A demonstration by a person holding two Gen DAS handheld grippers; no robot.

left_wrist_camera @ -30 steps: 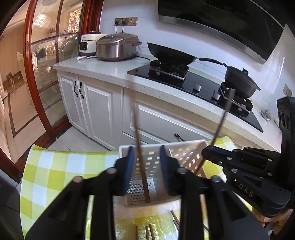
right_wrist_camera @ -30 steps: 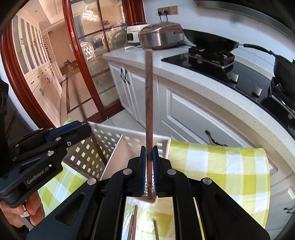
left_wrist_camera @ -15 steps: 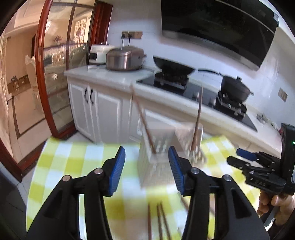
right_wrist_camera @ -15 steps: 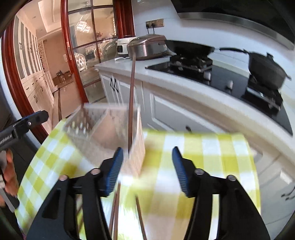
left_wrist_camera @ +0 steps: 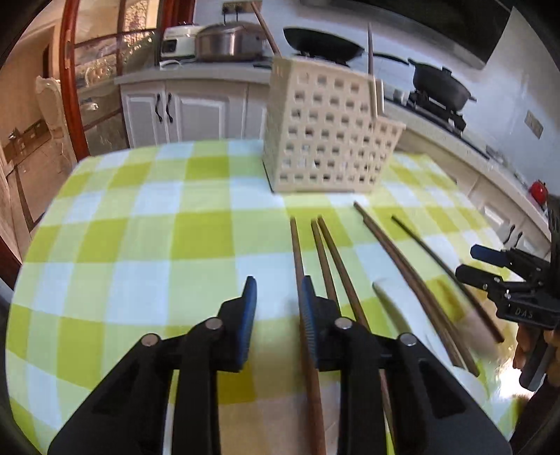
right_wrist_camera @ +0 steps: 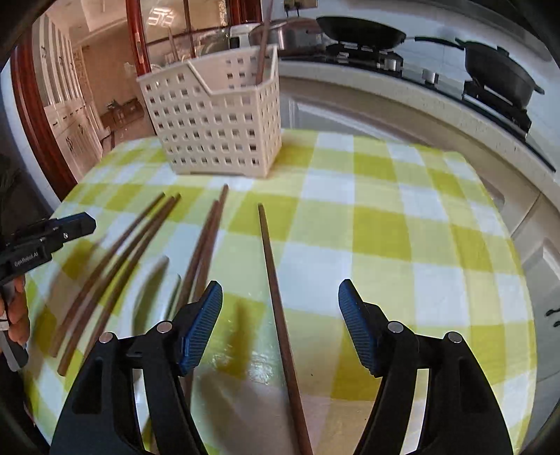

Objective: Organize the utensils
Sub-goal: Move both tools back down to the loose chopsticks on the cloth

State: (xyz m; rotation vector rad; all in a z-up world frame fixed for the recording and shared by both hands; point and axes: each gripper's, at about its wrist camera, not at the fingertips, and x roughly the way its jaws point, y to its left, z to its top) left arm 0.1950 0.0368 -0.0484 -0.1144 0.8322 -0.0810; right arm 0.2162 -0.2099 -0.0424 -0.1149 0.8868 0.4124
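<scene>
A white perforated basket [left_wrist_camera: 325,140] [right_wrist_camera: 217,122] stands at the far side of the checked cloth, with two brown chopsticks [left_wrist_camera: 370,49] [right_wrist_camera: 264,45] upright in it. Several more chopsticks [left_wrist_camera: 336,252] [right_wrist_camera: 133,238] lie loose on the cloth in front of it. My left gripper [left_wrist_camera: 278,290] hovers low over the leftmost one [left_wrist_camera: 295,245], which runs along the inner edge of its right pad; the jaws are closing and nothing is pressed. My right gripper [right_wrist_camera: 280,290] is opening wide over the rightmost chopstick [right_wrist_camera: 269,266], which lies untouched between its jaws.
The table wears a yellow-green checked cloth [left_wrist_camera: 140,224] [right_wrist_camera: 402,217] and drops off at its left and right edges. Behind it runs a kitchen counter with a rice cooker [left_wrist_camera: 227,42], a wok [right_wrist_camera: 360,31] and a black pot [left_wrist_camera: 441,87]. A hand holds each gripper at the frame edges.
Both grippers let go of the chopsticks they held in the basket, drew back and sank towards the loose chopsticks on the cloth. The right jaws opened wide; the left opened, then narrowed.
</scene>
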